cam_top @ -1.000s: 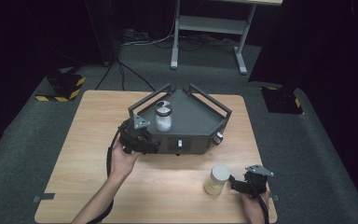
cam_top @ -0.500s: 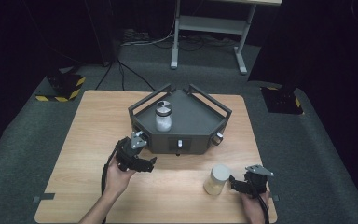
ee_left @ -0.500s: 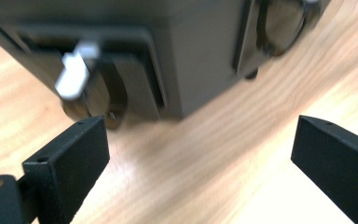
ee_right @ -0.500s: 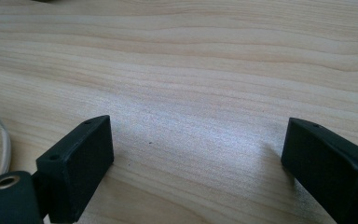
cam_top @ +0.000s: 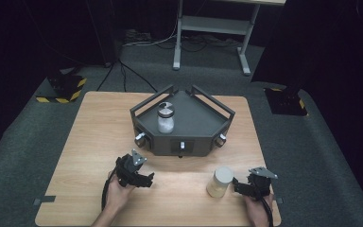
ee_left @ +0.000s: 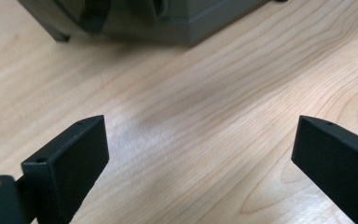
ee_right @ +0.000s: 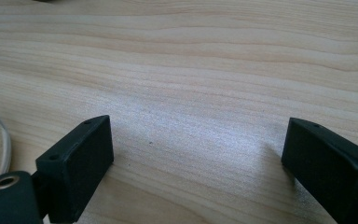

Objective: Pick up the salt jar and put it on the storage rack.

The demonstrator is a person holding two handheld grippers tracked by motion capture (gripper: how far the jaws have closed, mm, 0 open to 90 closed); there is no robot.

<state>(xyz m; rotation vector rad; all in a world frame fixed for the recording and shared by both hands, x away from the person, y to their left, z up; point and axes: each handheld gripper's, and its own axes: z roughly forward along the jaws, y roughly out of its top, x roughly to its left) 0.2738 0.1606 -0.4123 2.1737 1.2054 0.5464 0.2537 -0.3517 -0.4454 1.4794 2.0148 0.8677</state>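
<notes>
Withdrawing: left gripper (cam_top: 144, 178) dropped from tray (cam_top: 203, 124) to table (cam_top: 85, 142) | jaws wide, empty | jar (cam_top: 165, 118) delivered | right gripper (cam_top: 238, 185) wide, beside second jar (cam_top: 220, 181)

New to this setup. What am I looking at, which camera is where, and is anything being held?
No robot arm here: a person holds a handheld two-jaw gripper in each hand at a wooden table. The high view looks down from above the person's side; the left gripper is at its left, the right gripper at its right. The other two pictures come from cameras riding on each gripper, looking along its black jaws at the tabletop. On the table sits a dark angular tray with a lidded jar of white grains standing in it. A second jar stands on the table just left of the right gripper. Both grippers have open jaws with bare wood between them; nothing is held.
</notes>
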